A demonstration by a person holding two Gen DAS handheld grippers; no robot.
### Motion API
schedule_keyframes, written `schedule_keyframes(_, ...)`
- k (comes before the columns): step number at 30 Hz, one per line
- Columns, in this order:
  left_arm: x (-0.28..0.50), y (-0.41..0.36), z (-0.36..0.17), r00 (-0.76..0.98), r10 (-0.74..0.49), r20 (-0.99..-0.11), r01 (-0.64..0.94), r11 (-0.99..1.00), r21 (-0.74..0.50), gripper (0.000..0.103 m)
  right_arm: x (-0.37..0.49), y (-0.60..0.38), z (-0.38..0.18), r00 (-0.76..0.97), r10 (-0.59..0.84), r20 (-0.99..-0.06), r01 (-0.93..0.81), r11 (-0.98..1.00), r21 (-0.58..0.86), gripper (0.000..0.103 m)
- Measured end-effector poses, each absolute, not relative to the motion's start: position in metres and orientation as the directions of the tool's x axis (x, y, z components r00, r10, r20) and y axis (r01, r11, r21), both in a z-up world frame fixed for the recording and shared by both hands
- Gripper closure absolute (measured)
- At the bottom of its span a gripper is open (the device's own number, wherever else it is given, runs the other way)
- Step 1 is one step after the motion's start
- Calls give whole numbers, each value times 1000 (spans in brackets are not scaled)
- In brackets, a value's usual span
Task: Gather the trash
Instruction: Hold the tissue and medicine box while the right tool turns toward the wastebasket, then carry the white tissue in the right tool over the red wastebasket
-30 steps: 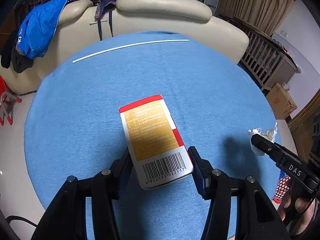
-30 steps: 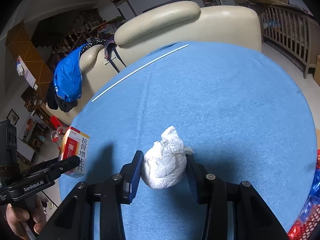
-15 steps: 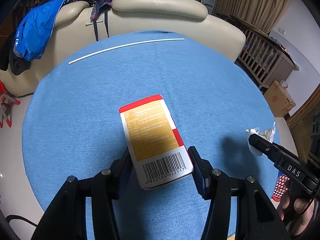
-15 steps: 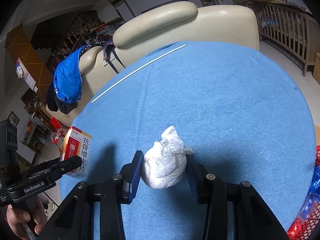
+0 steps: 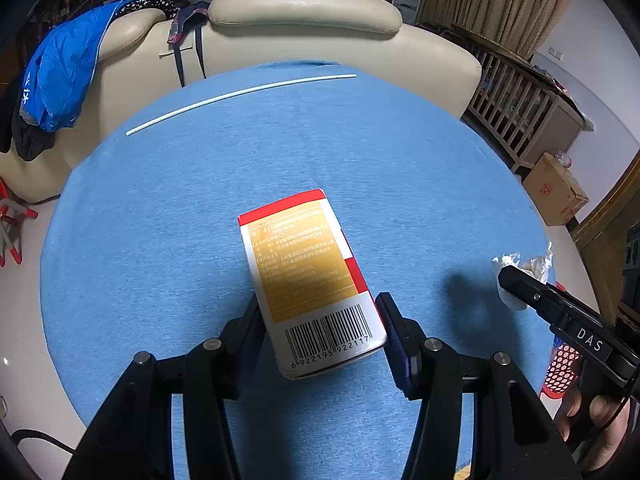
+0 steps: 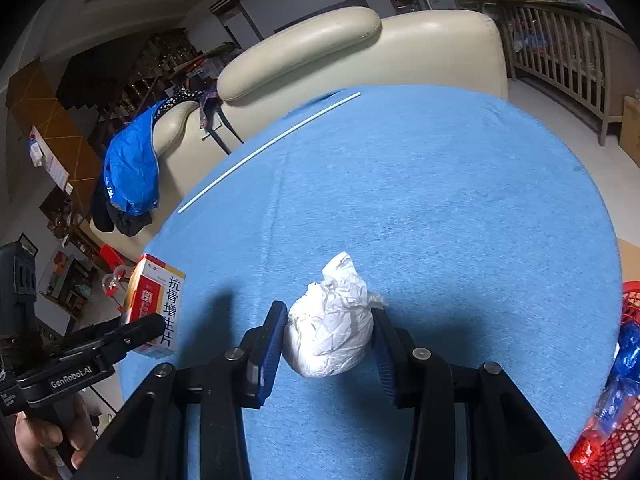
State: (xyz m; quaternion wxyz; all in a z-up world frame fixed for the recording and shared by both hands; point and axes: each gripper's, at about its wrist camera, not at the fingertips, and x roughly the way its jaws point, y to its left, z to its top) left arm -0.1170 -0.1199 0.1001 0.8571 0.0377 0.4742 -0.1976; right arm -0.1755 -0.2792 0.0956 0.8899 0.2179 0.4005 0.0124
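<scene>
My left gripper (image 5: 320,316) is shut on a red, orange and white medicine box (image 5: 308,276), held above the round blue table (image 5: 200,200). My right gripper (image 6: 328,332) is shut on a crumpled white paper ball (image 6: 330,330), also held over the table. In the right wrist view the box (image 6: 154,304) and the left gripper (image 6: 100,344) show at the left edge. In the left wrist view the paper ball (image 5: 524,268) and the right gripper (image 5: 520,284) show at the right.
A thin white stick (image 5: 240,98) lies near the table's far edge, in front of a cream sofa (image 5: 304,24) with a blue jacket (image 5: 60,80). A red mesh basket (image 6: 616,432) with trash stands at the table's near right. A cardboard box (image 5: 554,188) sits on the floor.
Both grippers have drawn back and risen slightly with their objects still held; more of the table and sofa shows. The box and the paper ball stay fixed between the fingers.
</scene>
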Motion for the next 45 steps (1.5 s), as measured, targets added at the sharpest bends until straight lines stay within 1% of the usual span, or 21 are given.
schedule_keyframes(7,-119,-124,100,477,-302,-826,395,913,-106,47,-195,-294,97,691,165,-704,189,899,396,59)
schedule_keyframes(17,-126,-140,100,459,-332,-824,451,886,-106,47,-230,-334,97,704,99,-703,274,876,397,59)
schedule_keyframes(26,-145,-175,96,424,-365,-829,528,843,-101,47,-284,-388,93,706,-1,-708,393,832,391,59)
schedule_keyframes(36,-163,-211,96,401,-372,-837,586,807,-77,47,-346,-451,78,676,-106,-729,536,750,388,59)
schedule_keyframes(45,-185,-245,98,383,-385,-840,640,766,-59,47,-384,-479,68,644,-162,-747,607,703,370,59)
